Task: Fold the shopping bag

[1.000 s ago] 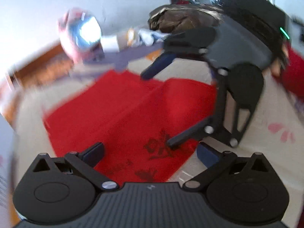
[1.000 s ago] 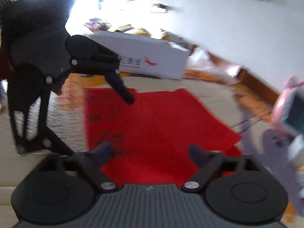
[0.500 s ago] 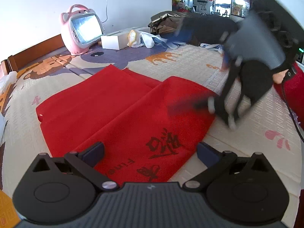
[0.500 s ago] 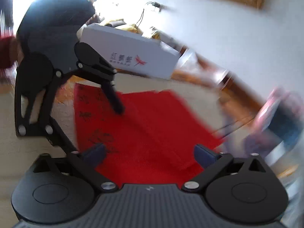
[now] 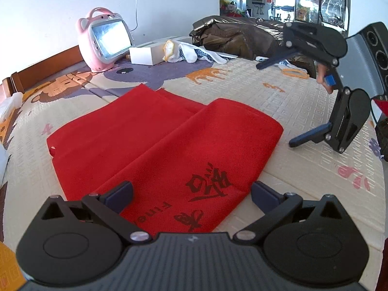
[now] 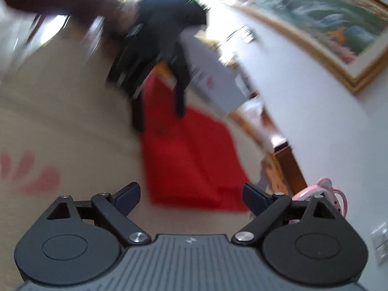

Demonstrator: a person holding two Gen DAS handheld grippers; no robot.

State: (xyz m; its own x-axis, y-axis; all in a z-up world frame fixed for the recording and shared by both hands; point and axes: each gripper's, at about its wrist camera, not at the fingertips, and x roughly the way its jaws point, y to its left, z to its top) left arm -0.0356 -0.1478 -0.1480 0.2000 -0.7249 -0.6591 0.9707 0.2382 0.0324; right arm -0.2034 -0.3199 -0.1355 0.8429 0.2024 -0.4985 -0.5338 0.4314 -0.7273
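- Your left gripper (image 5: pixel 191 191) sits nearest the lens with its jaws spread wide and nothing between them; both fingertips hover just above the near edge of the shopping bag (image 5: pixel 169 143).
- The shopping bag lies flat on the play mat (image 5: pixel 303 181), folded over itself — the upper layer, with dark printed characters, covers the right half, and a single layer shows to the left.
- Your right gripper (image 5: pixel 281 104) hangs above the mat just beside the bag's right edge, apart from it, jaws spread wide, empty.
- In the right wrist view, your right gripper (image 6: pixel 191 196) shows the same released state; the bag (image 6: pixel 191 160) appears beyond it, blurred.
- Farther back on the mat — a pink toy screen (image 5: pixel 104 38), a white box (image 5: pixel 145 55) and a brown jacket (image 5: pixel 237 36) stand near the wall.
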